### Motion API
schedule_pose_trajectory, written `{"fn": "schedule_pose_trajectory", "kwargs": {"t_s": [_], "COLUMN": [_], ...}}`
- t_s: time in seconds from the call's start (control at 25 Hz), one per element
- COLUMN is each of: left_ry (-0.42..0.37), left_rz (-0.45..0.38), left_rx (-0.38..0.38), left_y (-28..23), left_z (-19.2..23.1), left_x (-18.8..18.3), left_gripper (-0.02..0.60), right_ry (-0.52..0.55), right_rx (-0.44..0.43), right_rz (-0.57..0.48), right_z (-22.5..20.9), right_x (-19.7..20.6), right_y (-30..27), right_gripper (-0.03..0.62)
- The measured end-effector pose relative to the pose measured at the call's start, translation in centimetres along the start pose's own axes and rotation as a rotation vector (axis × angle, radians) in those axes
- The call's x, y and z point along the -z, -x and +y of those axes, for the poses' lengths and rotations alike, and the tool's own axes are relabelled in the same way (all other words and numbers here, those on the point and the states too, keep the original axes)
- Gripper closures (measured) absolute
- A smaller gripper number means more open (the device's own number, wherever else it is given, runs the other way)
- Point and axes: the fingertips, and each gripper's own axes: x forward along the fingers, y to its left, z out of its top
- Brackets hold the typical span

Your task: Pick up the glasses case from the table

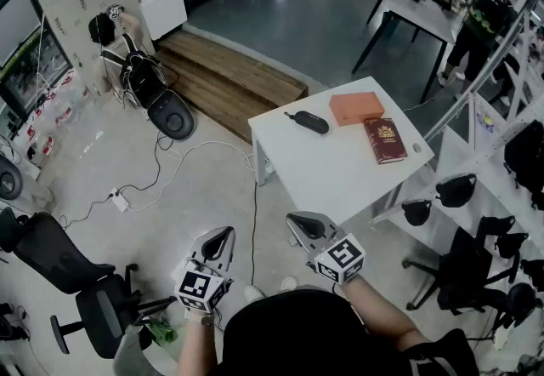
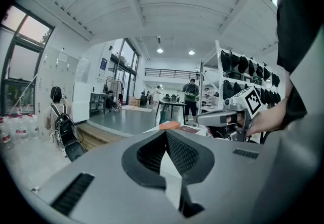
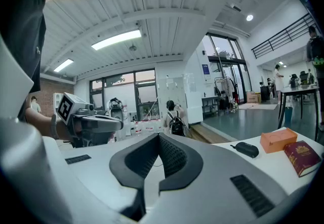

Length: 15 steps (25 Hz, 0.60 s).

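Note:
The black glasses case (image 1: 307, 122) lies near the far left edge of the white table (image 1: 340, 170); in the right gripper view the glasses case (image 3: 247, 149) shows ahead and to the right. Beside it are an orange box (image 1: 356, 107) and a dark red book (image 1: 384, 140). My right gripper (image 1: 299, 223) hovers at the table's near corner, jaws shut and empty. My left gripper (image 1: 221, 236) is over the floor left of the table, jaws also shut with nothing in them. Both stand well short of the case. The left gripper view does not show the case.
Wooden steps (image 1: 229, 76) and a bag (image 1: 140, 68) lie beyond the table on the left. Cables (image 1: 161, 179) run over the floor. Black office chairs stand at the near left (image 1: 68, 272) and right (image 1: 463, 272). A rack with helmets (image 1: 455, 189) flanks the table's right side.

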Motion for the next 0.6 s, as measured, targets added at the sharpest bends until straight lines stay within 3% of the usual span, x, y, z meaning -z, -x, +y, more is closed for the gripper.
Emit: {"fn": "schedule_pose_trajectory", "kwargs": {"t_s": [0.6], "left_ry": [-0.022], "left_rz": [0.037], "left_rx": [-0.016], "left_y": [-5.2], "left_z": [-2.8], "left_x": [-0.9], "left_gripper": [0.563], "right_ry": [-0.072], "right_rx": [-0.016], "right_rz": [-0.023], "right_z": [-5.4], "right_x": [0.4], "right_y": [2.0], "right_gripper": [0.566]}}
